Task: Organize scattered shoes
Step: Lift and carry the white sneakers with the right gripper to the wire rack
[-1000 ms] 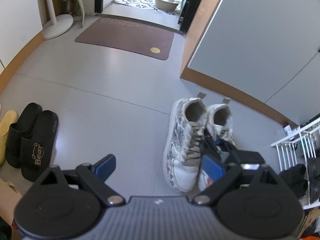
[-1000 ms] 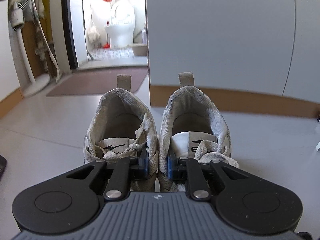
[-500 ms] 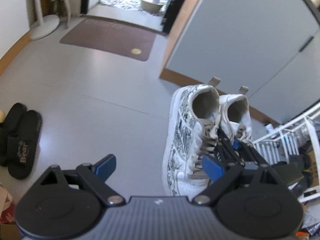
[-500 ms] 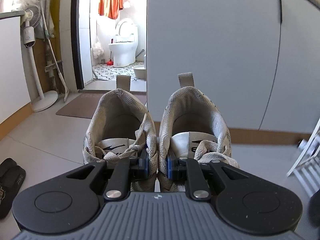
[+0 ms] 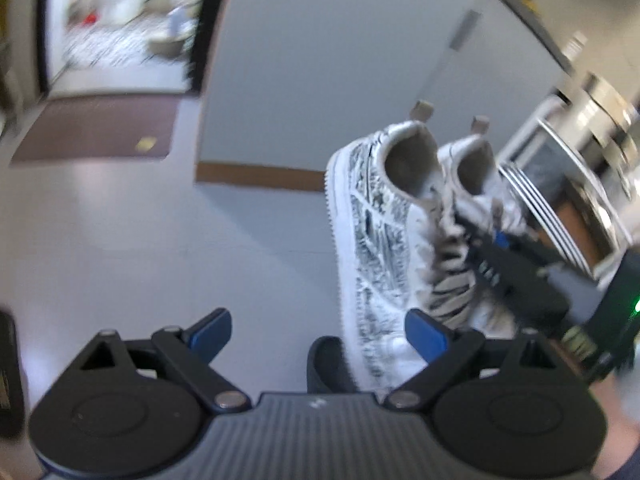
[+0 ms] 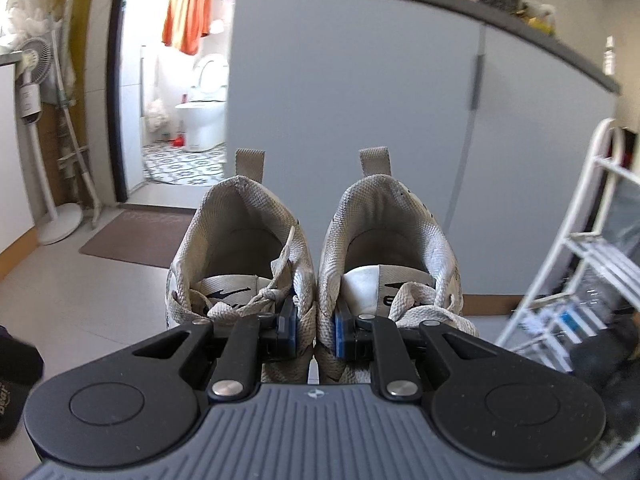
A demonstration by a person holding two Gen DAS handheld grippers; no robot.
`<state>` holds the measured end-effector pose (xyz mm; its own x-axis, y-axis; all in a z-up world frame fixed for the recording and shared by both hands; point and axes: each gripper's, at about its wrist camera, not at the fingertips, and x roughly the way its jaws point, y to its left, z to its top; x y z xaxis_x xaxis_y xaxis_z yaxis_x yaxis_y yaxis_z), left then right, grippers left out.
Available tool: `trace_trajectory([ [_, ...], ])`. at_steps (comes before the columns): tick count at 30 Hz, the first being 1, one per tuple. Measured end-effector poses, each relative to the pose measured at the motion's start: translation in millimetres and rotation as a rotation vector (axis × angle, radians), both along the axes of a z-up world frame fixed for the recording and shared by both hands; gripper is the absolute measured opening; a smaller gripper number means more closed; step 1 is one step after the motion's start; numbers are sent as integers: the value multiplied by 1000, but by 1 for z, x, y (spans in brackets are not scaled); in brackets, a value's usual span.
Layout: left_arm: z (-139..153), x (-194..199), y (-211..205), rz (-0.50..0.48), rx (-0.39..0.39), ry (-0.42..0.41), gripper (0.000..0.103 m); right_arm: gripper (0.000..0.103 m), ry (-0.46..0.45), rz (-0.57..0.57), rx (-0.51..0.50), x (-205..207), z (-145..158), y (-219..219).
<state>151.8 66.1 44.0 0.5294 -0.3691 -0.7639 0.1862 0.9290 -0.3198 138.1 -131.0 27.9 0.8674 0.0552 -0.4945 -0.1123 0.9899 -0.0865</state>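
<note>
A pair of white sneakers (image 6: 316, 264) with grey laces and black print hangs in the air, heels pointing away. My right gripper (image 6: 316, 328) is shut on the two inner collars pinched together. In the left wrist view the same sneakers (image 5: 404, 236) float at the right, with the right gripper (image 5: 500, 248) clamped on them from the right. My left gripper (image 5: 320, 330) stands open and holds nothing, low and to the left of the pair. A dark shoe toe (image 5: 326, 364) shows just behind its fingers.
A white wire shoe rack (image 6: 592, 248) stands at the right. A grey cabinet (image 6: 360, 92) is straight ahead. A brown doormat (image 5: 100, 128) lies before the bathroom door. A standing fan (image 6: 36, 140) is at the left. A black slipper (image 6: 12, 376) lies at the lower left.
The right gripper has lifted the sneaker pair off the floor and swung it right, toward the wire rack. The left gripper followed, staying open.
</note>
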Motion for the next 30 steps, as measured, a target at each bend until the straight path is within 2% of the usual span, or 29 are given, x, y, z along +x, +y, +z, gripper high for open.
trace_trajectory([
  [2,-4,1,-5,-20,-13,6,95,19,-10,-23,-7,-6,9,-11],
  [5,-7,1,-14,-54,7,-9,95,19,-22,-64,-12,-18,23,-35],
  [9,-13,-1,-28,-127,8,-30,95,19,-34,-96,-24,-33,31,-60],
  [15,-22,0,-54,-215,5,-17,95,19,-15,-207,1,-46,43,-97],
  [21,-29,5,-59,-225,36,-30,95,19,4,-335,25,-50,44,-130],
  [25,-20,-9,-56,-208,5,-25,95,19,0,-406,24,-43,40,-149],
  [30,-18,-14,-58,-228,15,-47,95,19,-10,-498,32,-35,35,-172],
])
